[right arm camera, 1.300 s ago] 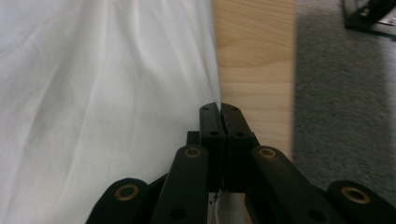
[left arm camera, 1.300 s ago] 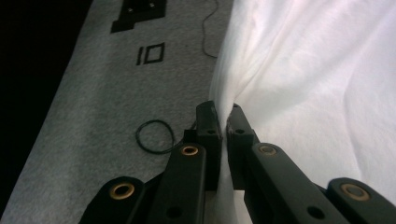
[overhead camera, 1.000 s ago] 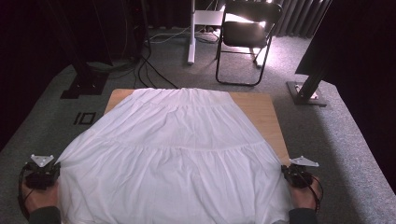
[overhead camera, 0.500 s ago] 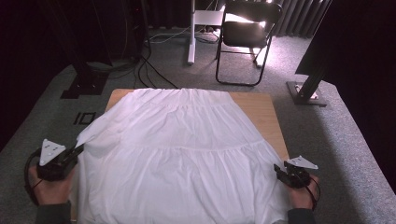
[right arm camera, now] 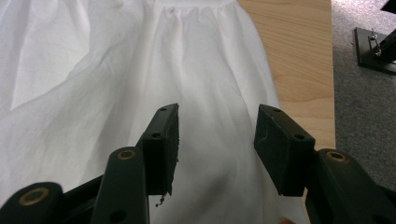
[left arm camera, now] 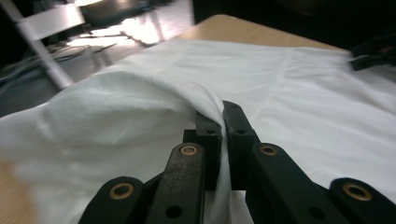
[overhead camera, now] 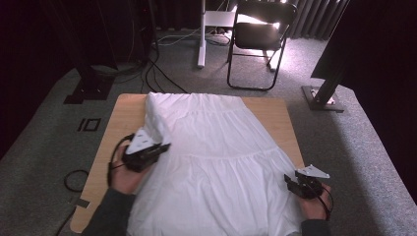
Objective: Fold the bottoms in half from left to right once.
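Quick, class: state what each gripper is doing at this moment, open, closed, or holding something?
Left gripper: closed, holding a fold of the white cloth.
Right gripper: open, jaws apart above the cloth, holding nothing.

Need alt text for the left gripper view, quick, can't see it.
The left gripper has its black fingers shut on a fold of the white garment, lifting it off the wooden table. More cloth lies flat beyond.

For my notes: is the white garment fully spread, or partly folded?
Partly folded: the left gripper has its left edge lifted over the white garment.
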Tool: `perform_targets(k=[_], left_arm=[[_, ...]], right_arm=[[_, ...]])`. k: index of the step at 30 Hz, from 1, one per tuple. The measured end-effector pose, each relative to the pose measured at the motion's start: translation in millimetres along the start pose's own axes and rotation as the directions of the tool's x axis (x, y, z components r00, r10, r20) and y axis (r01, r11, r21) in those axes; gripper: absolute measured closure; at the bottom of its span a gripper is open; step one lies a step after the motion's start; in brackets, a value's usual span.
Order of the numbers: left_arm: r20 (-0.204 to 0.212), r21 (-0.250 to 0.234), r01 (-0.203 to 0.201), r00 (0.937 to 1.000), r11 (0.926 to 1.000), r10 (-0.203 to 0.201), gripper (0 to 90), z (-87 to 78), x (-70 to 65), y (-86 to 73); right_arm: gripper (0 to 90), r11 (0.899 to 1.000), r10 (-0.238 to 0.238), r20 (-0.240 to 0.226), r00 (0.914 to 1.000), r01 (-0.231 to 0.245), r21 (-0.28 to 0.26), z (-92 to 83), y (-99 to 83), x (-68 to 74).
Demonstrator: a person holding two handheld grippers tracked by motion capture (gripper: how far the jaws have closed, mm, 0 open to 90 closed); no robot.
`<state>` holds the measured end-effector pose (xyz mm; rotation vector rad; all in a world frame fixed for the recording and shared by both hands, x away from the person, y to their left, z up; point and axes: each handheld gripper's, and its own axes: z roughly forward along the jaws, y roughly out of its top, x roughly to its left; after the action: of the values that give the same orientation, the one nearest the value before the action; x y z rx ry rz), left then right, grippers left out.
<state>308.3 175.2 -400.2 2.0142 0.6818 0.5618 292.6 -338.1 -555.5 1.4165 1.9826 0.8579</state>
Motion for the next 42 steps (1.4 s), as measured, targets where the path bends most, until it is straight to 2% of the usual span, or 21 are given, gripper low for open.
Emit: perform_targets(k=[6,8,10,13,14,15,17,18,21,24,26,27,28,30,32,33,34,37,39,41,42], left_arm=[[0.161,-0.010,-0.027,0.9866,0.9996,0.028,87.7,70.3,-37.0,30.2],[0.220,-0.018,-0.025,0.9751,0.9995,0.028,87.8,93.7,-49.5,41.9],[0.276,-0.029,-0.033,0.9602,0.9990,0.040,87.8,110.4,-65.1,55.5],[0.402,-0.108,-0.018,0.9137,0.9940,0.060,87.7,121.7,-91.0,75.9],[0.402,-0.108,-0.018,0.9137,0.9940,0.060,87.7,121.7,-91.0,75.9],[0.454,-0.112,-0.012,0.8889,0.9937,0.062,87.7,131.5,-103.3,81.4],[0.491,-0.063,-0.018,0.8699,0.9978,0.047,87.5,148.7,-113.3,77.9],[0.496,-0.042,-0.020,0.8674,0.9989,0.038,86.9,155.7,-116.2,74.4],[0.491,0.027,0.005,0.8712,0.9996,-0.018,70.0,175.6,-114.5,55.8],[0.456,0.026,0.050,0.8882,0.9984,-0.056,61.7,172.2,-100.1,44.4],[0.402,0.024,0.081,0.9119,0.9964,-0.084,58.2,159.4,-84.0,39.0],[0.402,0.024,0.081,0.9119,0.9964,-0.084,56.8,159.4,-84.0,39.0],[0.320,0.017,0.081,0.9437,0.9966,-0.082,54.6,144.1,-69.9,31.5],[0.243,0.012,0.098,0.9650,0.9951,-0.098,53.0,128.2,-55.4,19.4],[0.173,0.016,0.109,0.9787,0.9939,-0.110,51.1,115.2,-43.5,5.6],[0.173,0.016,0.109,0.9787,0.9939,-0.110,50.4,115.2,-43.5,5.6],[0.080,0.035,0.138,0.9868,0.9897,-0.141,49.4,95.6,-28.1,-20.1],[0.008,0.076,0.170,0.9852,0.9825,-0.171,47.1,79.0,-16.3,-48.7],[0.008,0.076,0.170,0.9852,0.9825,-0.171,46.8,79.0,-16.3,-48.7],[-0.056,0.132,0.187,0.9819,0.9735,-0.181,44.9,68.2,-10.6,-74.4],[-0.080,0.147,0.218,0.9748,0.9647,-0.209,42.8,61.8,-8.0,-89.4]], right_arm=[[49.4,1.000,0.007,-0.003,1.0000,-0.007,-0.008,-0.7,0.1,0.5],[49.4,1.000,0.003,-0.004,1.0000,-0.003,-0.005,-0.2,0.7,1.9],[49.4,1.000,-0.003,-0.004,1.0000,0.003,-0.008,-0.3,1.2,3.5],[49.3,1.000,-0.006,-0.001,1.0000,0.006,-0.015,-0.9,2.1,4.5],[49.3,1.000,-0.006,-0.001,1.0000,0.006,-0.015,-0.9,2.1,4.5],[49.2,1.000,-0.001,-0.001,1.0000,0.001,-0.012,-0.5,2.3,4.4],[49.1,1.000,-0.001,-0.001,1.0000,0.001,-0.012,-0.5,2.4,4.9],[48.9,1.000,-0.006,-0.001,1.0000,0.006,-0.015,-0.8,2.9,5.3],[48.3,1.000,-0.013,0.011,0.9998,0.013,-0.021,-4.2,6.7,8.6],[47.3,0.999,-0.023,-0.014,0.9996,0.022,-0.046,-10.5,16.8,16.3],[47.3,0.998,-0.026,-0.054,0.9982,0.022,-0.060,-12.3,25.2,23.2],[47.3,0.998,-0.026,-0.054,0.9982,0.022,-0.060,-12.3,25.2,23.2],[47.4,0.997,-0.038,-0.097,0.9945,0.031,-0.075,-13.9,35.5,34.5],[48.0,0.995,-0.057,-0.131,0.9897,0.046,-0.084,-14.3,43.4,45.4],[48.7,0.993,-0.083,-0.163,0.9832,0.068,-0.093,-12.6,52.7,58.0],[48.7,0.993,-0.083,-0.163,0.9832,0.068,-0.093,-12.6,52.7,58.0],[48.9,0.991,-0.100,-0.162,0.9818,0.085,-0.099,-8.5,64.3,68.7],[48.8,0.990,-0.080,-0.172,0.9818,0.058,-0.127,-6.5,81.5,74.3],[48.8,0.990,-0.074,-0.176,0.9815,0.051,-0.135,-6.0,86.4,75.2],[46.4,0.990,-0.082,-0.186,0.9791,0.059,-0.125,-2.5,93.7,77.3],[45.7,0.993,-0.091,-0.185,0.9785,0.076,-0.086,5.8,95.8,79.7]])
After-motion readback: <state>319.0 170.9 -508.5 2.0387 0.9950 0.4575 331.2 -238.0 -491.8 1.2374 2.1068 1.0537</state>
